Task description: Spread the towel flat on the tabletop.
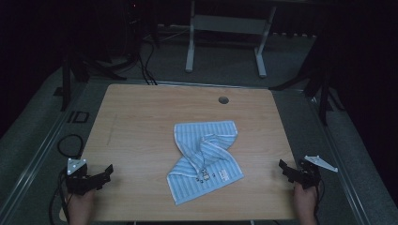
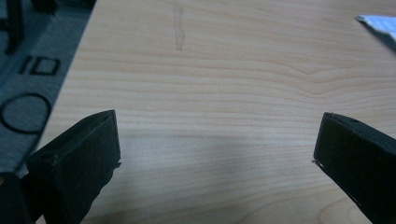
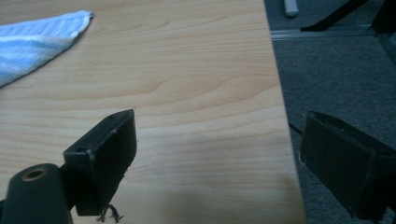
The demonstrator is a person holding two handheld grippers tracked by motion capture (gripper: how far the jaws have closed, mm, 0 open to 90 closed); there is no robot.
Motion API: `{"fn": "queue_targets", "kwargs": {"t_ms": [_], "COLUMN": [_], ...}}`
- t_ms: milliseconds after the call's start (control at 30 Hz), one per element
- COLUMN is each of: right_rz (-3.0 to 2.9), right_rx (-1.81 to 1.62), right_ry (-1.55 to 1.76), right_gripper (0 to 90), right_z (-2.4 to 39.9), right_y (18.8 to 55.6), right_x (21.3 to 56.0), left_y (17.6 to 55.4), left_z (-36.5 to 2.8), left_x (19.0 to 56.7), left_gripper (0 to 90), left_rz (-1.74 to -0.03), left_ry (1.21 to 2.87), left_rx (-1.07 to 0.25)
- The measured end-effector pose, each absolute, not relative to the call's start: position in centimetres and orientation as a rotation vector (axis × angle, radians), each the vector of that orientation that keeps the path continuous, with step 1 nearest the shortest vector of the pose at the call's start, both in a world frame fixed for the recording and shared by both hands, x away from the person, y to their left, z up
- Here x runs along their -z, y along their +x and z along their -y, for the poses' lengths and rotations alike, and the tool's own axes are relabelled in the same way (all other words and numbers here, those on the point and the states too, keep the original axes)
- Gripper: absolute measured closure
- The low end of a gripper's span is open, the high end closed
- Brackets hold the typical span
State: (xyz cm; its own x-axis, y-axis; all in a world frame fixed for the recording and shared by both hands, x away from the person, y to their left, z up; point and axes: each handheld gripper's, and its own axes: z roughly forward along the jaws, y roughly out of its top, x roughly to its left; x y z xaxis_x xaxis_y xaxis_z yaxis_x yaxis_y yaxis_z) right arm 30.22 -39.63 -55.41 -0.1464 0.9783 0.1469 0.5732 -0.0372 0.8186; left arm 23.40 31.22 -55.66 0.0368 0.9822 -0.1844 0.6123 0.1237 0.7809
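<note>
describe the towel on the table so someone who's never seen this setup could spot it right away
Start at the light wooden table with a round cable hole near its far edge. Just right of the table's middle lies the towel, pale blue with thin white stripes, crumpled and twisted at its waist. It is the one soft, coloured thing on the bare wood.

Both black grippers, left gripper and right gripper, carry grey three-cornered plates and trailing dark cables.
</note>
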Motion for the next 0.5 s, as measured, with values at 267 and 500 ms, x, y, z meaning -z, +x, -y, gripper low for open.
{"fn": "queue_targets", "kwargs": {"t_ms": [267, 500], "right_rz": [-1.933, -2.04], "right_rx": [-1.041, -0.972], "right_ry": [1.595, 1.559], "right_gripper": [12.8, 12.2], "right_z": [39.7, 39.6], "right_y": [29.8, 29.0], "right_x": [55.3, 54.3], "left_y": [23.5, 22.7], "left_z": [-31.5, -31.9], "left_x": [55.7, 54.8], "left_gripper": [0.3, 0.3], "left_rz": [-1.672, -1.658], "left_ry": [1.725, 1.796], "left_rx": [-0.552, -0.513]}}
